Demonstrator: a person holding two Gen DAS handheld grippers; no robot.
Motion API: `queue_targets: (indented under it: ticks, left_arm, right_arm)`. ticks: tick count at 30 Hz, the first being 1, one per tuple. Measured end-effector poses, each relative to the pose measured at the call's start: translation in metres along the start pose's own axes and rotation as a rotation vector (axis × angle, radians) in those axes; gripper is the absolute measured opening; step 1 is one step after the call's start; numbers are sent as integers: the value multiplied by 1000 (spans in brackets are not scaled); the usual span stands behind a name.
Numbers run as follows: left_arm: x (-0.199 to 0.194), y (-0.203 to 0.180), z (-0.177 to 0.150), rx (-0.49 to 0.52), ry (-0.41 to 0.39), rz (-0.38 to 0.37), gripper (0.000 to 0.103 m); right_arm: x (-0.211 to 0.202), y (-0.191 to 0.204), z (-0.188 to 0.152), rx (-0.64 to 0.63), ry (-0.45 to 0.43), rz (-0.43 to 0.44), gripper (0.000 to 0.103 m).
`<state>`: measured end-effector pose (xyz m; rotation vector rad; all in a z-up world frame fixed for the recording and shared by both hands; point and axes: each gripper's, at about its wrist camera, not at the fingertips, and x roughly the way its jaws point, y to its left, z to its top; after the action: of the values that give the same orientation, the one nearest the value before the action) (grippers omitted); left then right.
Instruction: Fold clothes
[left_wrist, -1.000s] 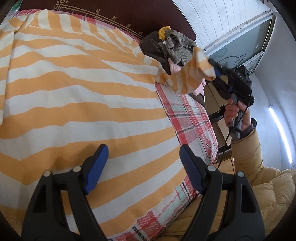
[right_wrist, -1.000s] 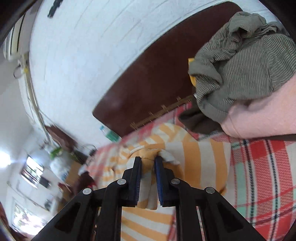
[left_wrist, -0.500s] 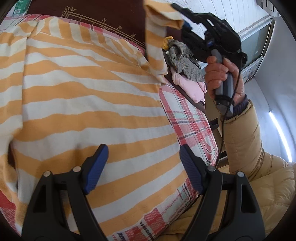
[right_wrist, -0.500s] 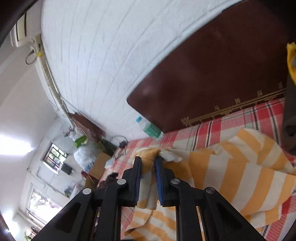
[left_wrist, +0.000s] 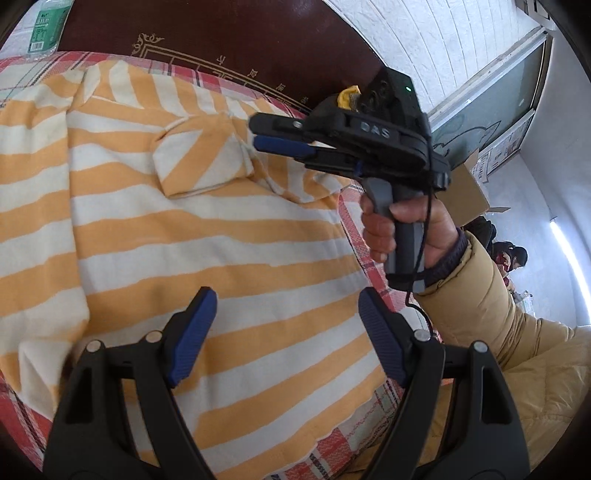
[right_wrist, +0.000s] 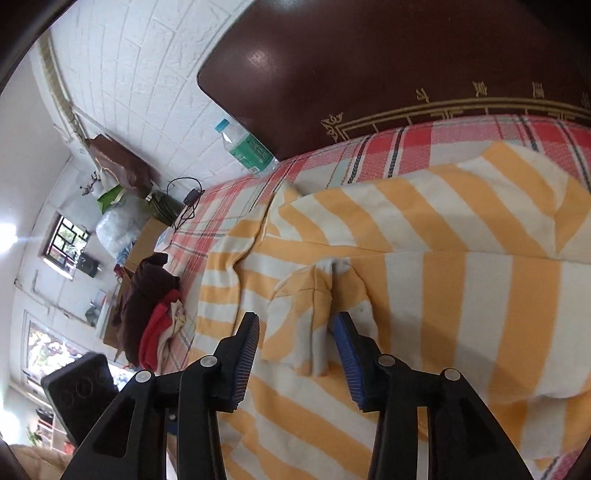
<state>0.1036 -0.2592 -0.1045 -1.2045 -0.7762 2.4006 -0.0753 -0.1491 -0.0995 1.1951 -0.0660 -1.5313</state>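
An orange and white striped shirt (left_wrist: 184, 229) lies spread on the plaid bed sheet (left_wrist: 354, 225). Its sleeve (left_wrist: 201, 162) lies folded in across the shirt's body. My left gripper (left_wrist: 286, 336) is open and empty, low over the shirt's near part. My right gripper (right_wrist: 301, 352) is open, its fingers apart on either side of the sleeve cuff (right_wrist: 314, 314), which rests on the shirt. In the left wrist view the right gripper (left_wrist: 271, 133) hovers just right of the folded sleeve.
A dark wooden headboard (right_wrist: 406, 62) stands behind the bed. A water bottle (right_wrist: 247, 149) sits at the bed's far corner. A pile of dark and red clothes (right_wrist: 151, 310) lies at the bed's left side. Boxes and bags (right_wrist: 122, 225) stand beyond.
My right gripper carried the sleeve from the shirt's right side up and across onto the body, then opened and let it go. My left gripper stayed open in place.
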Motion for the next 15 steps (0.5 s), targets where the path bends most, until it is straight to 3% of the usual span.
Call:
queue_targets:
  ticks: [4, 6, 10, 15]
  left_arm:
    - [2, 8, 28, 24, -18, 57, 80]
    - [5, 18, 47, 41, -17, 100, 80]
    - [21, 41, 80, 36, 28, 160, 80]
    - [52, 64, 101, 16, 152, 138, 80]
  right_arm:
    - [-43, 2, -11, -108, -49, -108, 45]
    - [-47, -3, -17, -127, -29, -140, 45]
    - [-30, -3, -24, -201, 27, -168, 45]
    - [2, 0, -20, -293, 73, -197, 45]
